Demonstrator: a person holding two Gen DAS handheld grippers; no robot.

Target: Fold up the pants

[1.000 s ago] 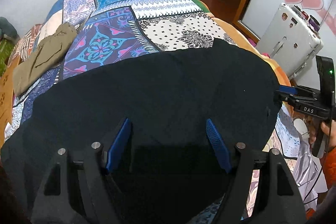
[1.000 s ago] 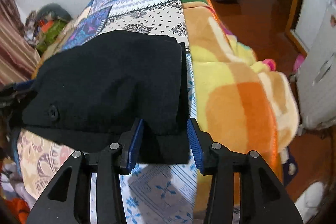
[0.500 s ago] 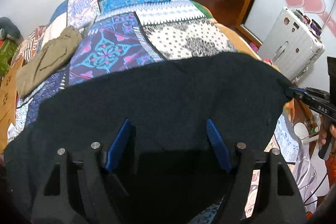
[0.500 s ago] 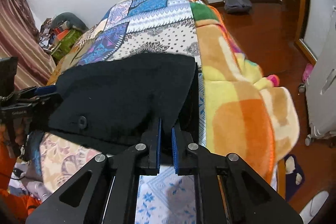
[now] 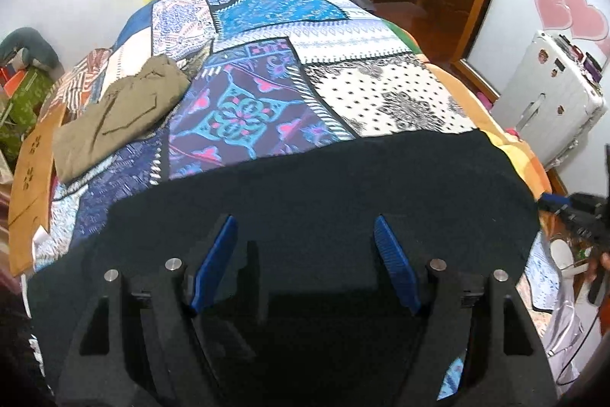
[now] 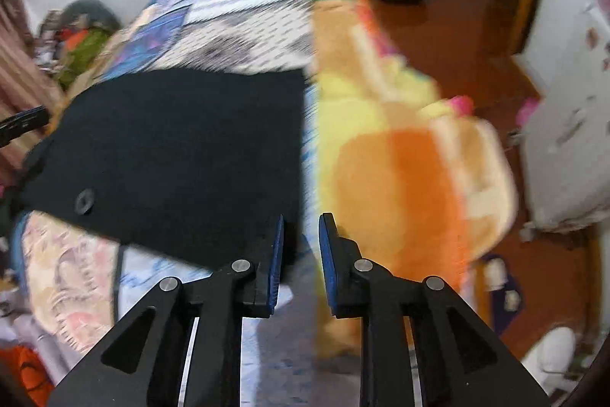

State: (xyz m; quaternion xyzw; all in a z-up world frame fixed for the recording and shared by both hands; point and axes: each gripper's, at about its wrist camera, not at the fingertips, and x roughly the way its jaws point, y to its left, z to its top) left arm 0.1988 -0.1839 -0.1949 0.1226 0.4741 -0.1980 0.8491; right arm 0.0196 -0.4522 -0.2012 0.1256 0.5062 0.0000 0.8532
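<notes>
The black pants lie flat across the near end of the patchwork bed cover. My left gripper is open and empty, its blue pads spread wide just above the pants' near edge. In the right wrist view the pants show a black button near their left side. My right gripper is partly open at the pants' near right corner, and the cloth lies beside its left pad, not clamped. The view is blurred. The right gripper also shows at the right edge of the left wrist view.
Folded olive-brown pants lie on the bed's left side. A white suitcase stands right of the bed. An orange and yellow blanket hangs over the bed's right edge above the wooden floor. Clutter lies at the far left.
My right gripper closed on the pants' right corner half a second ago and has now opened and let go. The left gripper stayed open while its view rose slightly.
</notes>
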